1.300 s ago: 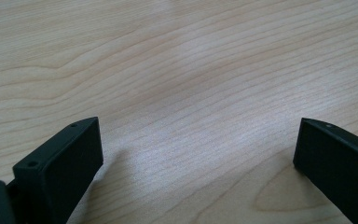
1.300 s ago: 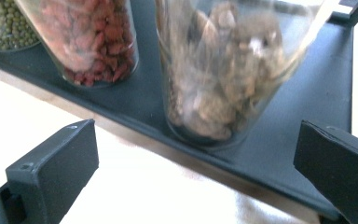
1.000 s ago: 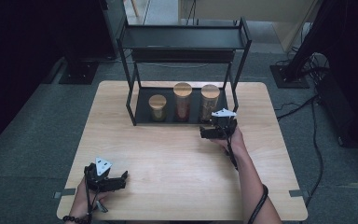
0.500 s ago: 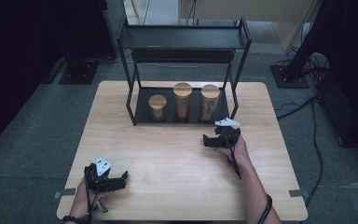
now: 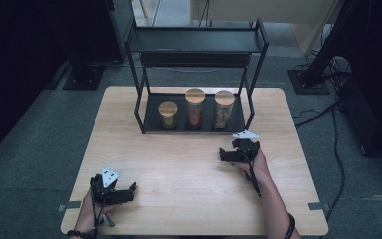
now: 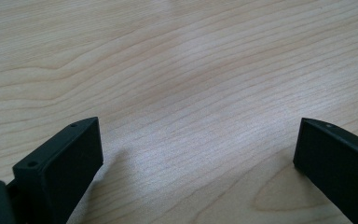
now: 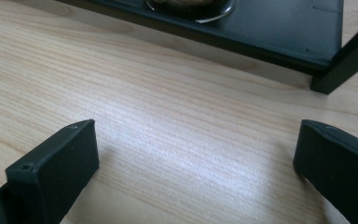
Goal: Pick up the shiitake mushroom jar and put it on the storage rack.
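Withdrawing from the rack, the right gripper (image 5: 225, 155) now sits over bare tabletop in front of the rack's (image 5: 197, 46) right front leg, where half a second ago it was nearer the lower shelf and a full second ago it stood just beside the right jar (image 5: 224, 108). Its jaws are spread wide and hold nothing; in the right gripper view the wood grain of the table (image 7: 177, 140) shows between them, with the edge of the lower shelf (image 7: 279, 32) and the base of one jar at the top of the frame. Three jars with wooden lids stand in a row on that shelf: the short left jar (image 5: 168, 114), the middle jar (image 5: 195, 107) and the right jar, all upright and close together without visibly touching. The left gripper (image 5: 124, 193) remains at the near left corner of the table, unmoved across the three moments, jaws spread apart over bare wood and empty. Judged from this retreat with empty jaws, the right jar is placed and released, and the shelving step appears complete; the row on the shelf looks filled, so little work seems to remain.
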`<state>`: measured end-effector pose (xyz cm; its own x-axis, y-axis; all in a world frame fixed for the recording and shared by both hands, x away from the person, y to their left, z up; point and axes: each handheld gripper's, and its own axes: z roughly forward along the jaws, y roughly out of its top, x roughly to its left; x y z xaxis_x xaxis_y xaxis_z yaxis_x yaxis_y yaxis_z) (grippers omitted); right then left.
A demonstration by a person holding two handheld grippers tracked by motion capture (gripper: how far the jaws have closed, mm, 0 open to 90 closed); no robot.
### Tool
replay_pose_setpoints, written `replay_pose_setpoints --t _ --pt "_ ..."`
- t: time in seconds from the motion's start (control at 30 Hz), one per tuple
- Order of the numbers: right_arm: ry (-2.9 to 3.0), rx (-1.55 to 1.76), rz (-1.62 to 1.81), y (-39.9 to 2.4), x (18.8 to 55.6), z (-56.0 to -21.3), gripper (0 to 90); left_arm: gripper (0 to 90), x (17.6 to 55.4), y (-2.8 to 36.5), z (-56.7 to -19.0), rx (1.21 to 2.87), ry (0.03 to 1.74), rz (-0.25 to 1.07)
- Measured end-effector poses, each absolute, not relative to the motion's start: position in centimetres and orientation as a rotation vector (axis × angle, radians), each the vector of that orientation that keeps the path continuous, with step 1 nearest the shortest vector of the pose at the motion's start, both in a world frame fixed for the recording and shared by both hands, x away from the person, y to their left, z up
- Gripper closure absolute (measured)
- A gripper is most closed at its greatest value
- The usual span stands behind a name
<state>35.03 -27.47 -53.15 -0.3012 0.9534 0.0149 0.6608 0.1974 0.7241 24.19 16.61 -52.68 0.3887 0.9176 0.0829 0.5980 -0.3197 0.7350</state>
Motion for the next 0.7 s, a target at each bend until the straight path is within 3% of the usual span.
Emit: replay_pose_setpoints --t 0.7 --pt "2.033 1.508 0.880 -28.9 33.1 -53.2 0.0 1.5 24.2 16.6 -52.7 2.033 1.296 0.662"
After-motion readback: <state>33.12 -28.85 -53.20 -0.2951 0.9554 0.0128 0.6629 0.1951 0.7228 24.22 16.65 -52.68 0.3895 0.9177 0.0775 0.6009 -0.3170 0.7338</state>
